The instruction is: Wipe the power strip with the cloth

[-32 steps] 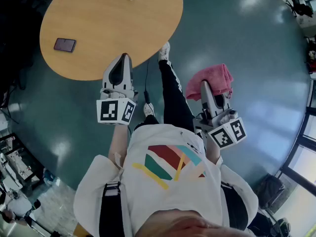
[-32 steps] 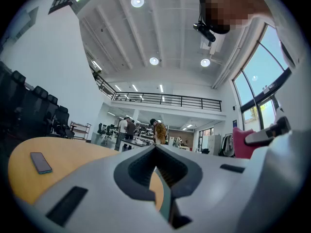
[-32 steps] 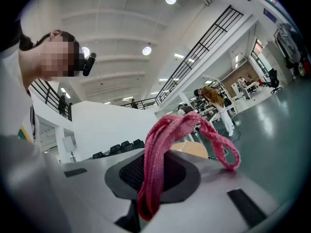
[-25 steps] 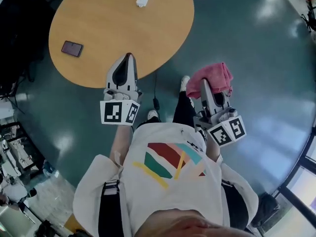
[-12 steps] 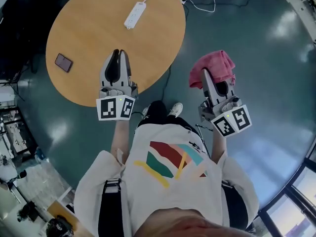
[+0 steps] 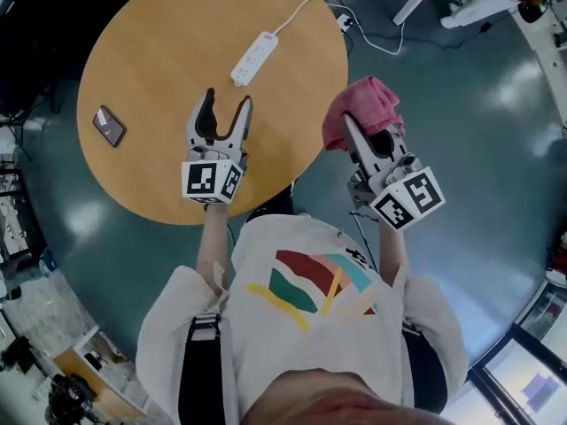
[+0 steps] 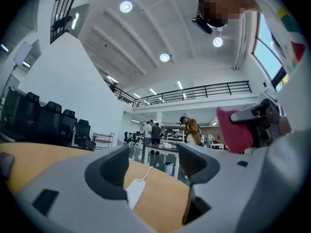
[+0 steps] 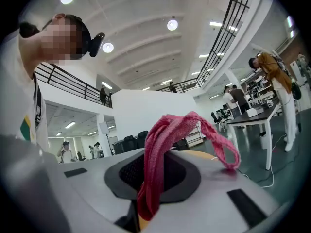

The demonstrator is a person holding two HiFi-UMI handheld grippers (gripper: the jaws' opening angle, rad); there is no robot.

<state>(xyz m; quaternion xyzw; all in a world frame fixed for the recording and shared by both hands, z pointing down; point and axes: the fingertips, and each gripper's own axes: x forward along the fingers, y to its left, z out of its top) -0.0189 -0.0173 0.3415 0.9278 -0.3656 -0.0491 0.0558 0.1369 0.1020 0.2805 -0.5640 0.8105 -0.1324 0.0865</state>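
White T-shirt (image 6: 306, 326) with coloured stripes; grey left tool (image 6: 228, 99), right tool (image 6: 353, 127), black-and-white marker cubes (image 6: 211, 181).

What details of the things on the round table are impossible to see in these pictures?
- The power strip: its sockets and switch are too small in both the head view and the left gripper view.
- The cord: in the head view its far end is too small to tell whether it is plugged in.
- The phone: its screen is dark and small in the head view, and the left gripper view cuts it off at the left edge.

The power strip (image 6: 252, 57) lies on the table (image 6: 159, 51), the phone (image 6: 110, 126) left of it.
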